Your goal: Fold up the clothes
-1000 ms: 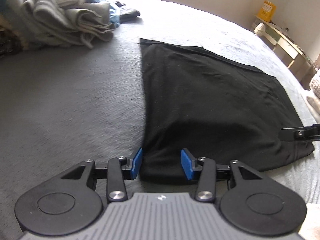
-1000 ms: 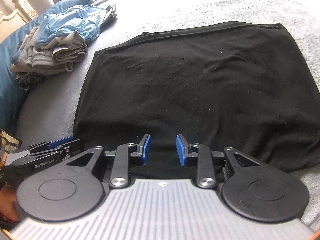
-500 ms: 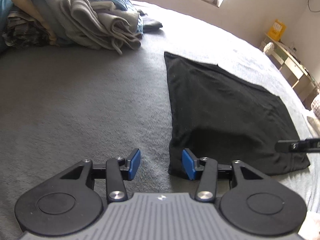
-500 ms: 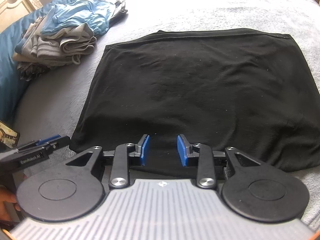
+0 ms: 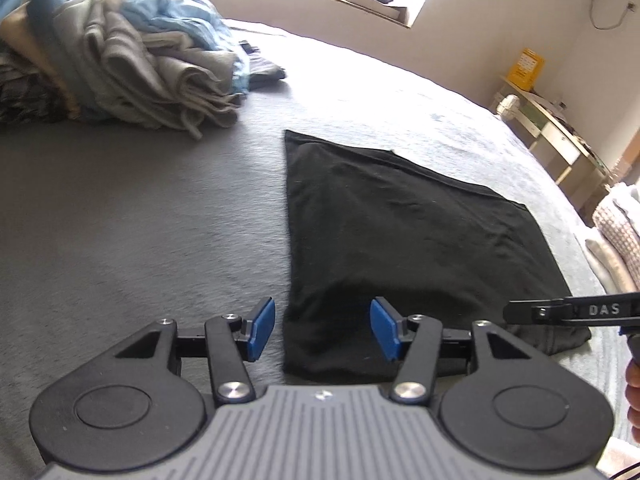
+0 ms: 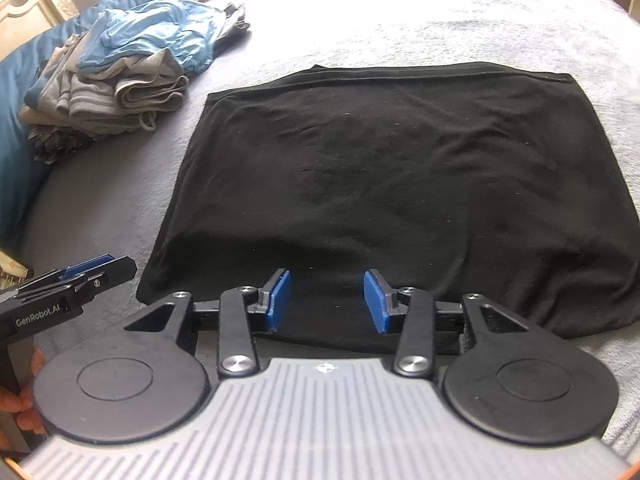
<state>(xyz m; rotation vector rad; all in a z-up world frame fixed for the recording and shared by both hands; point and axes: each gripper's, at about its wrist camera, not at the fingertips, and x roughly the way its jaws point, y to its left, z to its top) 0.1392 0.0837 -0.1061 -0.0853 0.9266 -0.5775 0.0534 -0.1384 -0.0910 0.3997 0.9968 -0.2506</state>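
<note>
The left gripper (image 5: pixel 322 330) is hanging just above the near left corner of the black garment (image 5: pixel 400 240), its blue pads (image 5: pixel 262 328) standing wide with nothing between them; its jaws have just been opening, which reads as letting go of a finished fold. The right gripper (image 6: pixel 326 300) is hovering over the garment's near edge, its jaws moderately parted and also just opening, gripping no cloth. Beyond both grippers the garment (image 6: pixel 400 168) is lying flat as a neat rectangle on the grey bed cover (image 5: pixel 140 220), probably laid smooth so the next fold can be taken cleanly. Farther off, beyond and to the left of the left gripper, a heap of grey and blue clothes (image 5: pixel 132 56) is waiting, apparently unfolded.
</note>
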